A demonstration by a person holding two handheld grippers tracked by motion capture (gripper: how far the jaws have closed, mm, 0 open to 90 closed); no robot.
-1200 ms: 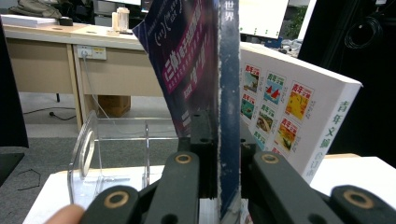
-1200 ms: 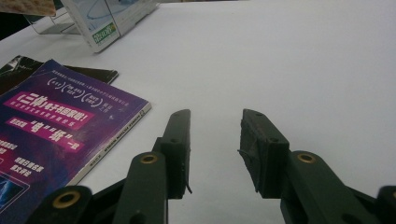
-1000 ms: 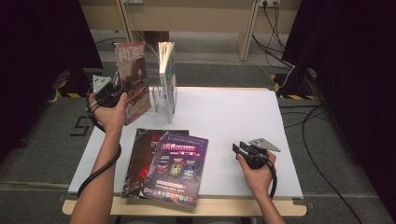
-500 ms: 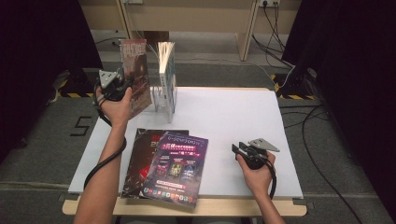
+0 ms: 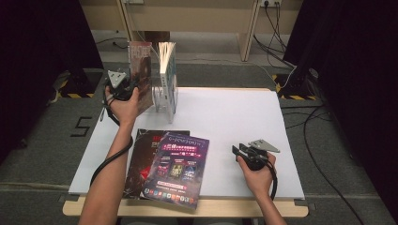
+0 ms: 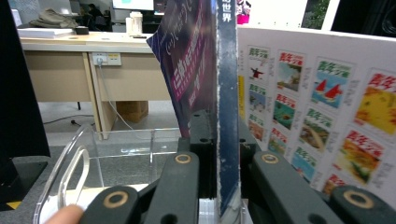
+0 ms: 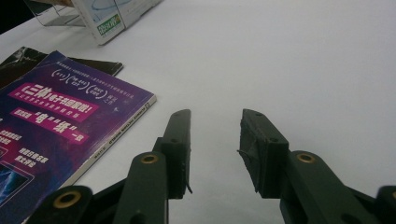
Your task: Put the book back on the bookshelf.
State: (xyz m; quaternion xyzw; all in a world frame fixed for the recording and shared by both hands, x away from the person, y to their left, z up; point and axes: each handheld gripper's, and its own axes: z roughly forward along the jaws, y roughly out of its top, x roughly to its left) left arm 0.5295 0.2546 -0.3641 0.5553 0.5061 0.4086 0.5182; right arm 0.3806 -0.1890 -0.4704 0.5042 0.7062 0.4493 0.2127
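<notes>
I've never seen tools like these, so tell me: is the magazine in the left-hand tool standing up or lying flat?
Upright. The left gripper clamps the magazine by its lower edge, spine vertical, over the clear rack.

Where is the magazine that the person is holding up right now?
In the high view the magazine stands upright at the table's far left corner, clamped in the left hand-held gripper, beside the clear rack holding another book.

— Anything legible on the floor (image 5: 42, 140)?
— A "5", left of the table (image 5: 234, 112).
— On the held magazine (image 6: 227, 93)?
— "世界" along the spine.
</notes>
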